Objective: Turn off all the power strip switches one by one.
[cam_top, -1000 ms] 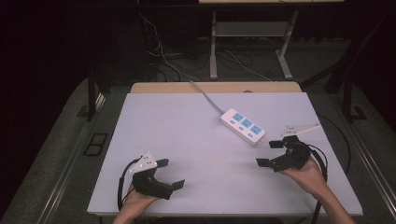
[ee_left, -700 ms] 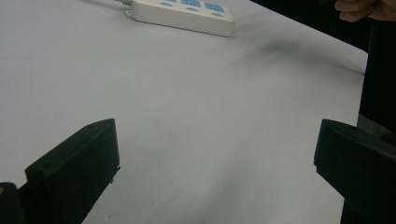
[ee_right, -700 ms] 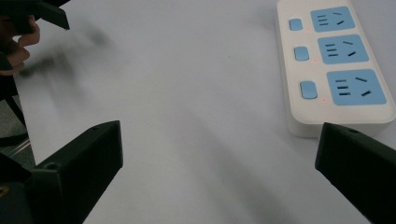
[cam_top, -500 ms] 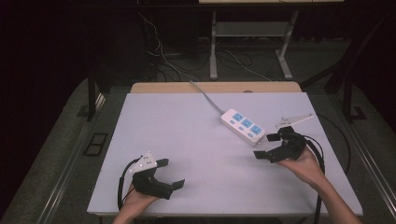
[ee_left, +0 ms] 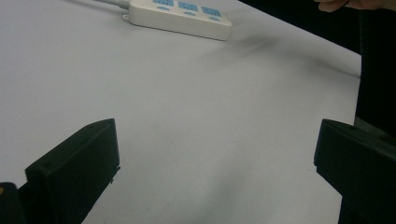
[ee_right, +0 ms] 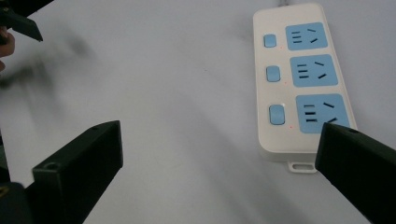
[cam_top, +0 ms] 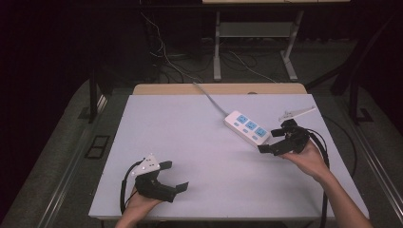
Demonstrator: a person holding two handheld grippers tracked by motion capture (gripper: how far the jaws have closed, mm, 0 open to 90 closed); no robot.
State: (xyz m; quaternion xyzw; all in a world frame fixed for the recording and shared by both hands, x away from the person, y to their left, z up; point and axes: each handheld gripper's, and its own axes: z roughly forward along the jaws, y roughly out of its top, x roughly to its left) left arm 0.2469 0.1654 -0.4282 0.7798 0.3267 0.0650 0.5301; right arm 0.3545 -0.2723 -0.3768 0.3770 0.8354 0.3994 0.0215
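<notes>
A white power strip [cam_top: 247,127] with three blue sockets lies on the white table [cam_top: 199,142], right of centre, its grey cord running to the far edge. In the right gripper view the power strip [ee_right: 299,79] sits ahead and to the right, with one jaw just over its near end. My right gripper [cam_top: 272,140] hovers open beside the strip's near end, holding nothing. My left gripper [cam_top: 173,175] rests open at the front left of the table, far from the strip. From the left gripper view the power strip [ee_left: 180,14] lies far ahead.
The table's front edge is close under my left hand. Cables [cam_top: 190,61] and a metal stand [cam_top: 252,42] sit on the dark floor beyond the table. A wooden strip [cam_top: 218,89] borders the far edge. A black cable [cam_top: 323,147] trails from the right gripper.
My right gripper has moved forward and left, closing in on the near end of the power strip. The left gripper has stayed put.
</notes>
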